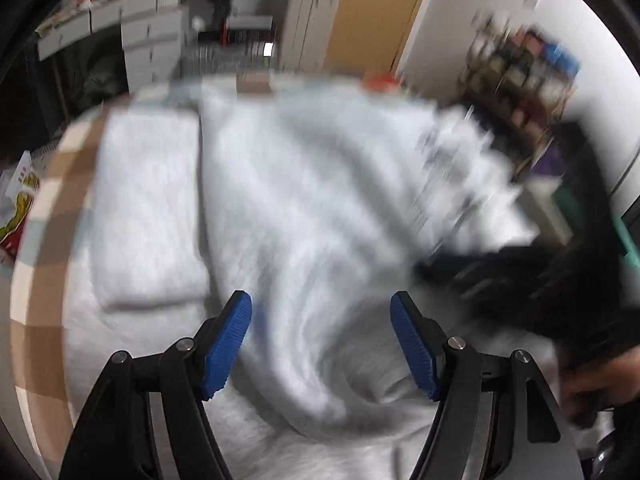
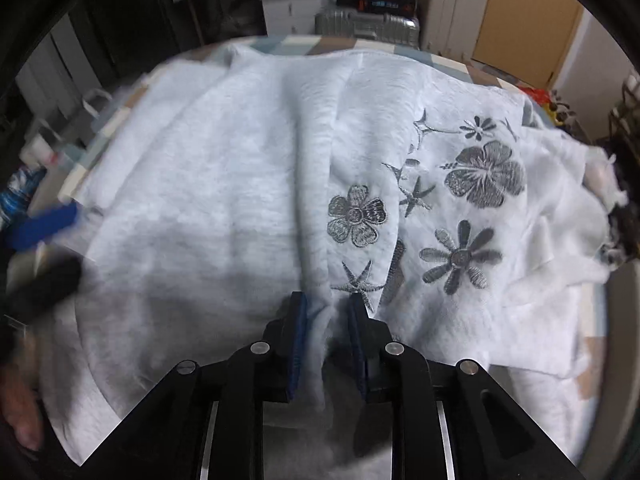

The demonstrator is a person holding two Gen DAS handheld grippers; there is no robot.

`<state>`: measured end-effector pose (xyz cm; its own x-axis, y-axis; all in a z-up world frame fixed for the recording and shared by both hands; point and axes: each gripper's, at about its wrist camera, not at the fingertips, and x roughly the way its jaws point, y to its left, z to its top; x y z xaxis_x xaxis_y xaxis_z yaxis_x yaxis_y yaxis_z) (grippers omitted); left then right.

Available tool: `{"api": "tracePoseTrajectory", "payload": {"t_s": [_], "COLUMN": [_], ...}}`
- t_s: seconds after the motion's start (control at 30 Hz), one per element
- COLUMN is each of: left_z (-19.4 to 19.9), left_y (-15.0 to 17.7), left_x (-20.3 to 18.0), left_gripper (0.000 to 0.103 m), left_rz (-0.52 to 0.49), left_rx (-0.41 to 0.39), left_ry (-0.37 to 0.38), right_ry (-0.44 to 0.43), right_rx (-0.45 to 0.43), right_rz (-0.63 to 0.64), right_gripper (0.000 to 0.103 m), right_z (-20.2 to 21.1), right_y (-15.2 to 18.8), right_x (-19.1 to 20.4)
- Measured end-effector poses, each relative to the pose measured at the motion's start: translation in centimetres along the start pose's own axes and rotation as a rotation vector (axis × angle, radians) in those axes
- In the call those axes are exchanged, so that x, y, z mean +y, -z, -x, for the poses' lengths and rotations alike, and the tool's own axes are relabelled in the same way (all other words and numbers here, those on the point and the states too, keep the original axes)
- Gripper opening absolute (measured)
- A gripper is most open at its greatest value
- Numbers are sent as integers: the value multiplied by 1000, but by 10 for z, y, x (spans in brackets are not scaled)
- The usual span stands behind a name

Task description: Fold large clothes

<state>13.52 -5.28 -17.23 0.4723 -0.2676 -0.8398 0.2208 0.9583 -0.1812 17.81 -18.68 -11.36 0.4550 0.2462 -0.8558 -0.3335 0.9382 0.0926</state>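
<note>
A large pale blue-white garment (image 2: 224,184) with grey embroidered flowers and starfish (image 2: 484,178) lies spread over a checked table. My right gripper (image 2: 326,312) is shut on a raised ridge of its fabric near the front edge. In the left wrist view the same garment (image 1: 304,184) is blurred. My left gripper (image 1: 320,308) is open and empty just above the cloth, fingers (image 1: 230,340) wide apart. The left gripper also shows blurred at the left edge of the right wrist view (image 2: 40,228).
A folded white cloth (image 1: 148,208) lies left of the garment on the checked tablecloth (image 1: 60,184). Drawers (image 1: 152,48), a suitcase (image 2: 368,20) and a wooden door (image 1: 376,12) stand beyond the table. Loose white cloth (image 2: 560,208) lies at the right.
</note>
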Motion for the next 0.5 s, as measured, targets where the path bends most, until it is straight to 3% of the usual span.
{"api": "tracePoseTrajectory", "payload": {"t_s": [0.07, 0.17, 0.33, 0.5], "left_z": [-24, -22, -14, -2], "left_y": [7, 7, 4, 2], "left_x": [5, 10, 40, 64], "left_gripper": [69, 71, 71, 71], "left_rz": [1, -19, 146, 260], "left_rx": [90, 71, 68, 41], "left_ry": [-73, -55, 65, 120], "right_ry": [-85, -153, -98, 52], "right_rx": [16, -73, -203, -162], "right_rz": [-71, -134, 18, 83], "right_gripper": [21, 22, 23, 24], "right_z": [11, 47, 79, 22], "right_y": [-4, -20, -76, -133], "right_x": [-18, -37, -2, 19]}}
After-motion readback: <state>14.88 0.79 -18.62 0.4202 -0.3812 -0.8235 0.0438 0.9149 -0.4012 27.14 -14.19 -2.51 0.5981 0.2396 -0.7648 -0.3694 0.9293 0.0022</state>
